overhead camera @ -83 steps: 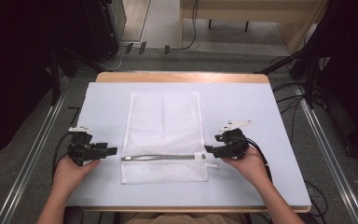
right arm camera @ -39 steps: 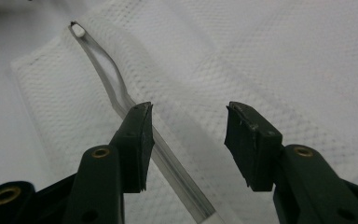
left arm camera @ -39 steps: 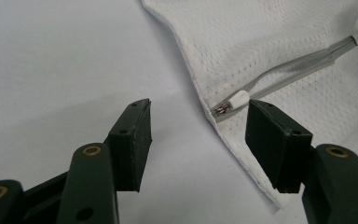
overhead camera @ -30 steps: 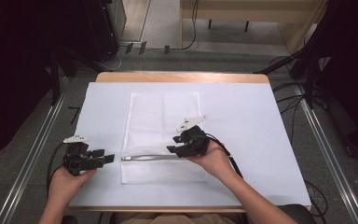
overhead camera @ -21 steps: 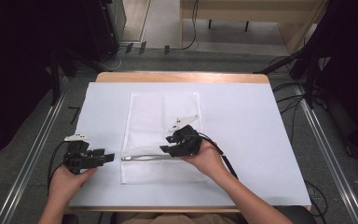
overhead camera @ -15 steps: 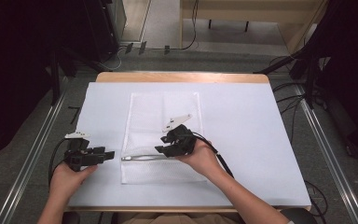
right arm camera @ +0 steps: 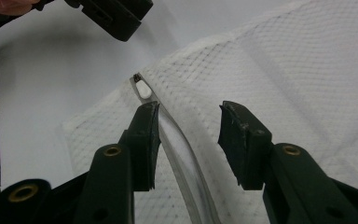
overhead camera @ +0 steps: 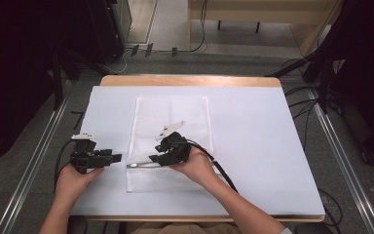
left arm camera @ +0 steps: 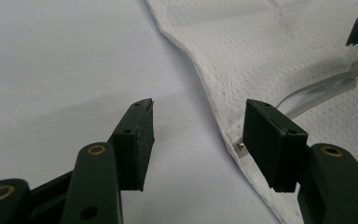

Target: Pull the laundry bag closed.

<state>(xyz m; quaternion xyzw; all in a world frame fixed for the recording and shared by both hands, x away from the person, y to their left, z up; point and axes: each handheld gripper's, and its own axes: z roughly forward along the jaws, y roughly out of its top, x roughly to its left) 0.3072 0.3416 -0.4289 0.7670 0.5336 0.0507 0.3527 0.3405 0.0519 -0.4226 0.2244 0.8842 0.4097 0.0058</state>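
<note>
A white mesh bag lies flat on the white table cover, with its zipper running across near the front end. My right gripper hovers over the zipper's left part, jaws open. In the right gripper view the clear zipper strip passes between the jaws, close to the left one, and the white pull tab lies just beyond. My left gripper rests open beside the bag's left edge. Its jaws frame bare cover and the bag's hem; the zipper's metal end sits by the right jaw.
The wooden table edge borders the cover at the back. Metal rails run along the floor on both sides. A black cable trails from my right gripper across the bag's corner. Dark equipment stands at the far left and right.
My right gripper has slid left along the zipper, from the bag's right edge to its left part. The left gripper has stayed beside the bag.
</note>
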